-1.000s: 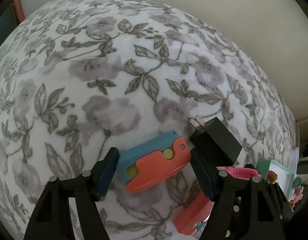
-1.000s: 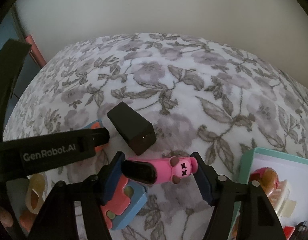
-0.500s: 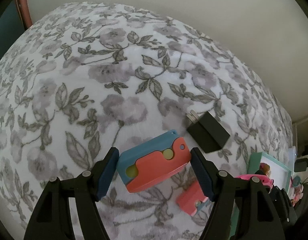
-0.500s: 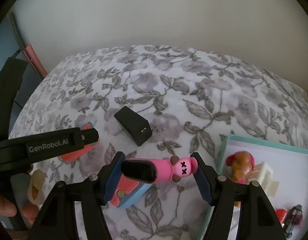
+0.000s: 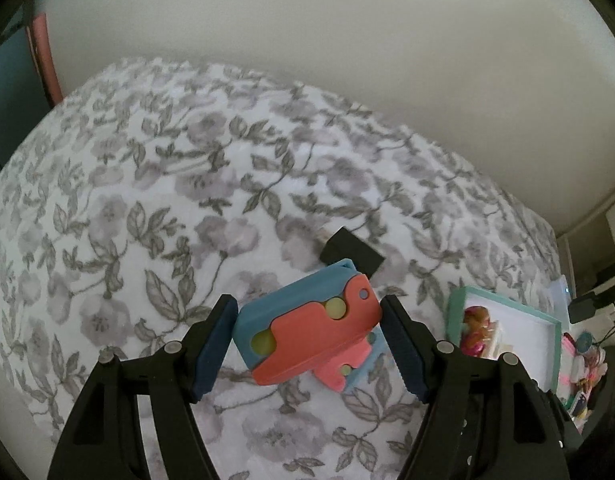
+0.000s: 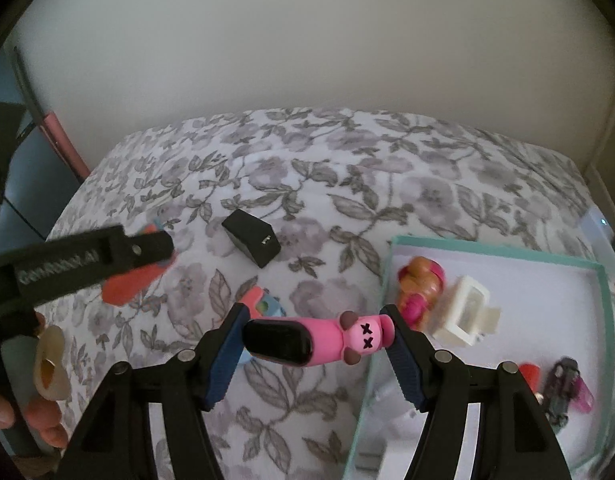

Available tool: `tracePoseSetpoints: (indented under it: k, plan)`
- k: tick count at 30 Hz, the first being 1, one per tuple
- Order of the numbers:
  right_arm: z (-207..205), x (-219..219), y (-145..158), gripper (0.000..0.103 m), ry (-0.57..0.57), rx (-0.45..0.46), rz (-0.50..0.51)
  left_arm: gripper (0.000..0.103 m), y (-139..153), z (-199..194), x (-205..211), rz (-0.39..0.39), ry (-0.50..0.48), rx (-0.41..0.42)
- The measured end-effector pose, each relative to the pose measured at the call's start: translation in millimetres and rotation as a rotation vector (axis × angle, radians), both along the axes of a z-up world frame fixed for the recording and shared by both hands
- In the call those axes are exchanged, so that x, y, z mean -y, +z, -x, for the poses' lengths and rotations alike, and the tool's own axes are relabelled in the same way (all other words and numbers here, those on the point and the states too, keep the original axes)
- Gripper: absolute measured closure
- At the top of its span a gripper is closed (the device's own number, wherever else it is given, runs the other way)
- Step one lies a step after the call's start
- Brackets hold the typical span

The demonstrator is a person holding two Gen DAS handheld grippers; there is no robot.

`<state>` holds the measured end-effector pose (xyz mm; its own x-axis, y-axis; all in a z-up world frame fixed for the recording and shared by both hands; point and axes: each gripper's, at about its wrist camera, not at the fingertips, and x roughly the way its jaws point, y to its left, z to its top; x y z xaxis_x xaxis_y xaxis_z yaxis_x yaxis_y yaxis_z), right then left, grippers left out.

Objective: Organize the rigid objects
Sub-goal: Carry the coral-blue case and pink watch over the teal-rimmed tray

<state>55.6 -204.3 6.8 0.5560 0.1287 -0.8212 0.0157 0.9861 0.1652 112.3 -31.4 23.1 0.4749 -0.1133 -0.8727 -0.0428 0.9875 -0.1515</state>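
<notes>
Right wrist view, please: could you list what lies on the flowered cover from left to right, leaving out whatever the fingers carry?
Black charger → small red-and-blue toy → orange-and-pink figure → cream hair clip → dark toy, the last three lying inside the teal-rimmed tray.

Very little can be read here. In the right wrist view, the black arm of the left gripper [image 6: 147, 246], reaching in from the left over the floral bed cover, carries white lettering along its side (motion blur smears it, so only the start, "GenRobot", can be made out, and whatever follows is unclear). The pink bear-faced toy [image 6: 319, 340], lying across near the bottom middle of that view, bears two small black "x" marks on its face as eyes, a sign and not a word. In the left wrist view no text, number or brand can be read on anything.
</notes>
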Motion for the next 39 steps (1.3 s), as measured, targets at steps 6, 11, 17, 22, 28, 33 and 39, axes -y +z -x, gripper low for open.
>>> tracePoseSetpoints:
  k: [6, 11, 17, 22, 28, 33, 39]
  plan:
    - [15.9, 19.3, 3.7, 0.033, -0.06, -0.022, -0.034, 0.029, 10.8, 14.3, 18.4, -0.018, -0.044, 0.032]
    - [29.0, 33.0, 7.7, 0.033, -0.112, -0.03, -0.037, 0.029, 18.1, 26.9, 32.8, -0.02, -0.076, 0.056]
    - [40.6, 60.9, 5.0, 0.033, -0.202, -0.068, -0.041, 0.029, 19.4, 37.8, 51.1, -0.027, -0.117, 0.066]
    - [45.9, 84.5, 1.1, 0.033, -0.262, -0.09, -0.001, 0.029, 16.8, 44.8, 71.0, -0.023, -0.175, 0.057]
    - [52.9, 118.5, -9.9, 0.033, -0.347, -0.129, -0.018, 0.029, 9.6, 53.6, 99.2, -0.03, -0.25, 0.033]
    - [59.1, 141.0, -18.0, 0.033, -0.406, -0.152, -0.027, 0.029, 4.4, 63.1, 123.4, -0.048, -0.313, 0.023]
    - [64.8, 162.7, -21.4, 0.033, -0.481, -0.155, -0.021, 0.029, -2.8, 72.6, 148.0, -0.078, -0.378, 0.013]
